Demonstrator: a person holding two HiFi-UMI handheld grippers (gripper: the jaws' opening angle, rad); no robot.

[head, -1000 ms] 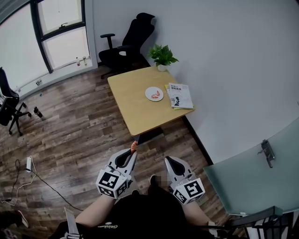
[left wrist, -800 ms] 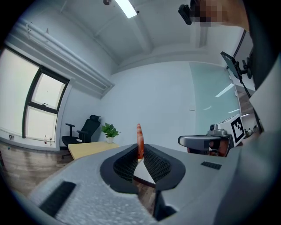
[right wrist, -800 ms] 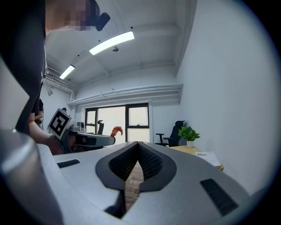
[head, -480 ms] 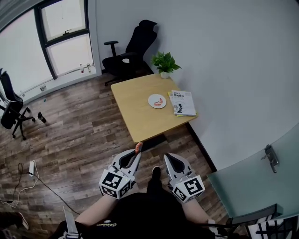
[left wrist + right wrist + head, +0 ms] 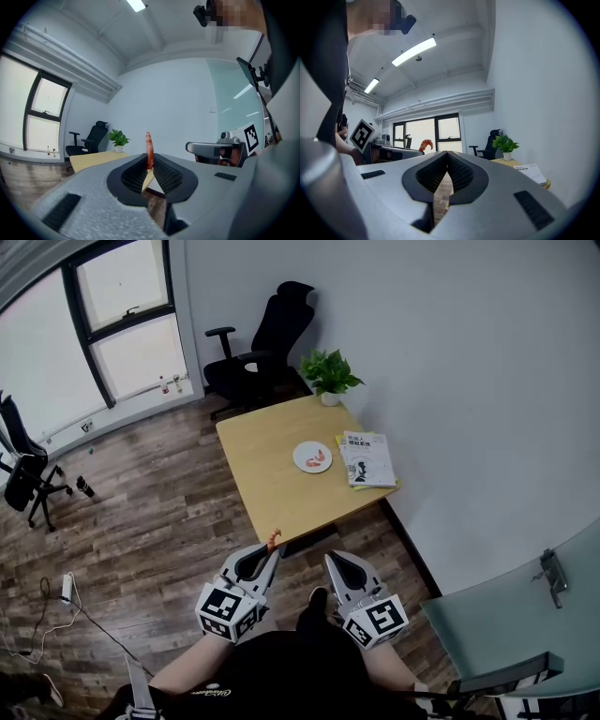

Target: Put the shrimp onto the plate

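While left gripper (image 5: 149, 158) pinches shrimp (image 5: 149, 146), apparently tail-up, plate (image 5: 302, 463) well apart.

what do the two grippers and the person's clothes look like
Both are grey plastic shells tapering to two jaws lined with black ribbed pads. The left gripper and right gripper each carry a white cube with black square markers. The person wears a black top.
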